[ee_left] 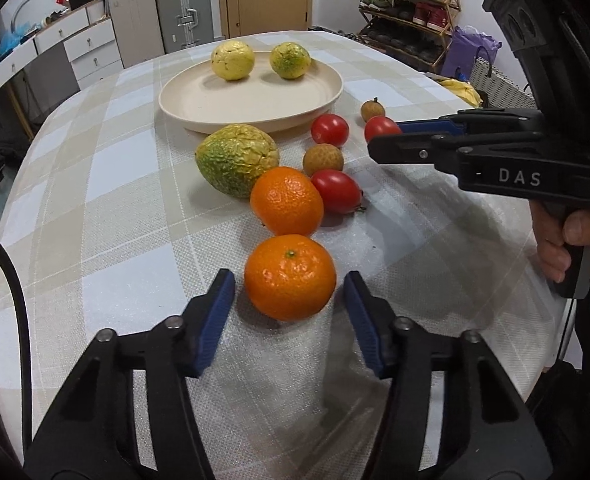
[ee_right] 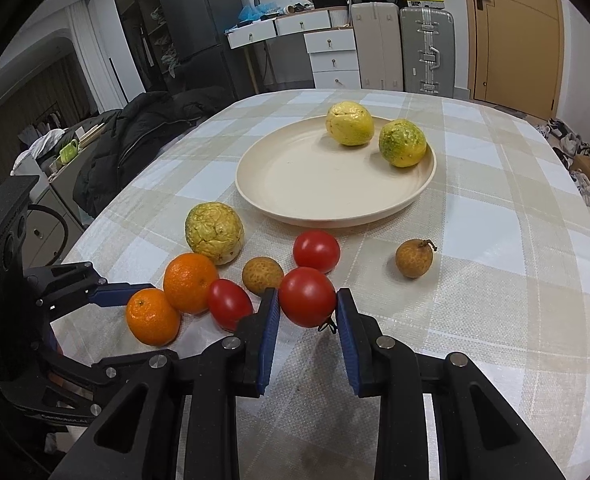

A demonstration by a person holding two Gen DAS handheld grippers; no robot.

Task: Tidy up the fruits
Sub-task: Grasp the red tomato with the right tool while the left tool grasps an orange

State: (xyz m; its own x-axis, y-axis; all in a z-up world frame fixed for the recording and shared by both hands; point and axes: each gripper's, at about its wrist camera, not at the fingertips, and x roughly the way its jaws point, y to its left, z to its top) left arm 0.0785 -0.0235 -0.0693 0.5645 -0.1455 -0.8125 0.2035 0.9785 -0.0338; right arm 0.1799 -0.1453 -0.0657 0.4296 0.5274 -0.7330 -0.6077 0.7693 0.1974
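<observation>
A cream plate (ee_left: 199, 100) (ee_right: 295, 184) holds two yellow-green fruits (ee_left: 232, 60) (ee_right: 402, 143). On the cloth lie a third yellow-green fruit (ee_left: 237, 159) (ee_right: 214, 233), two oranges, three red tomatoes and two brown longans (ee_right: 414, 258). My left gripper (ee_left: 289, 286) is open, its pads either side of the near orange (ee_left: 290, 277) (ee_right: 153, 317) with small gaps. My right gripper (ee_right: 308, 300) (ee_left: 387, 134) has its pads against a tomato (ee_right: 307, 297) (ee_left: 381, 128) that rests on the cloth.
The second orange (ee_left: 287, 201) touches the near one, with a tomato (ee_left: 336, 192) beside it. Another tomato (ee_left: 330, 129) and a longan (ee_left: 323, 159) lie nearer the plate. A black coat (ee_right: 135, 140) lies beyond the table's left edge; a shoe rack (ee_left: 411, 8) stands behind.
</observation>
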